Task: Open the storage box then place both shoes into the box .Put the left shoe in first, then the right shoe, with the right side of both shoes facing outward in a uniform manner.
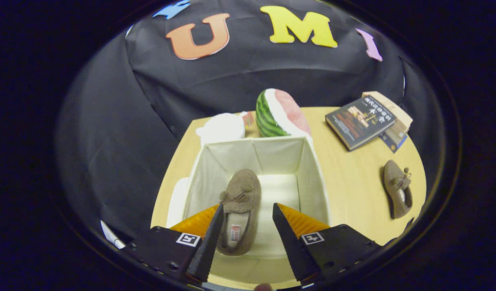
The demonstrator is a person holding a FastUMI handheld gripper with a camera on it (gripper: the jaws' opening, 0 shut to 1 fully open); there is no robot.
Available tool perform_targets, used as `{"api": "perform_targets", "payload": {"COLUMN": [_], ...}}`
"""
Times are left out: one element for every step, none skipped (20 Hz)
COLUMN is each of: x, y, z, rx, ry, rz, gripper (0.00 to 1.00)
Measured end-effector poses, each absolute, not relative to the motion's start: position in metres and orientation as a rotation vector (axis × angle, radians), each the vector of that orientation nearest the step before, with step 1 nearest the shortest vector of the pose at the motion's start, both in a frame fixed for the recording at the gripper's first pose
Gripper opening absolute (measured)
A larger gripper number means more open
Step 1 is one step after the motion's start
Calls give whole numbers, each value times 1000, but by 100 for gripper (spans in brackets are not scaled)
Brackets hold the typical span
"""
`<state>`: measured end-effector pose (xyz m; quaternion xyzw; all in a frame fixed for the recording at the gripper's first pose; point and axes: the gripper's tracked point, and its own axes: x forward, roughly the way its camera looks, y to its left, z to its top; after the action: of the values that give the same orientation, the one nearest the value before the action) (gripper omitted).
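the box [308, 178] stands open with one shoe [240, 202] inside along its left wall, leaving room beside it; the gripper [248, 226] hangs spread and empty above, while the second shoe [397, 188] waits near the desk's [353, 182] right edge.

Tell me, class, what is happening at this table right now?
A person is packing shoes with a hand-held gripper. Its fingers are open above the near edge of the open white storage box, gripping nothing. One brown shoe already lies inside the box, between and just beyond the fingers. The other brown shoe waits on the wooden table, off to the box's side, so it is yet to go in.
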<state>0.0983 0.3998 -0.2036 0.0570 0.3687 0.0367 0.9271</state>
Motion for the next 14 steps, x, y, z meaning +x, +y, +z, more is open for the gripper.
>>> {"api": "perform_targets", "payload": {"x": [94, 90, 85, 81, 78, 74, 71, 67, 64, 60, 55, 50, 44, 38], "y": [389, 378, 366, 350, 332, 312, 292, 269, 244, 218, 193, 167, 144, 121], "z": [-190, -177, -163, -149, -135, -121, -108, -97, -87, -81, -77, -73, -71, -75], "rx": [101, 94, 91, 85, 80, 74, 67, 54, 38, 25, 14, 4, 0, -4], "ry": [721, 686, 654, 621, 587, 552, 517, 483, 455, 432, 412, 393, 382, 379], "rz": [75, 78, 81, 81, 79, 76, 74, 70, 59, 47, 35, 23, 25, 18], "gripper": [77, 79, 81, 83, 85, 88, 90, 91, 92, 93, 94, 94, 94, 94]}}
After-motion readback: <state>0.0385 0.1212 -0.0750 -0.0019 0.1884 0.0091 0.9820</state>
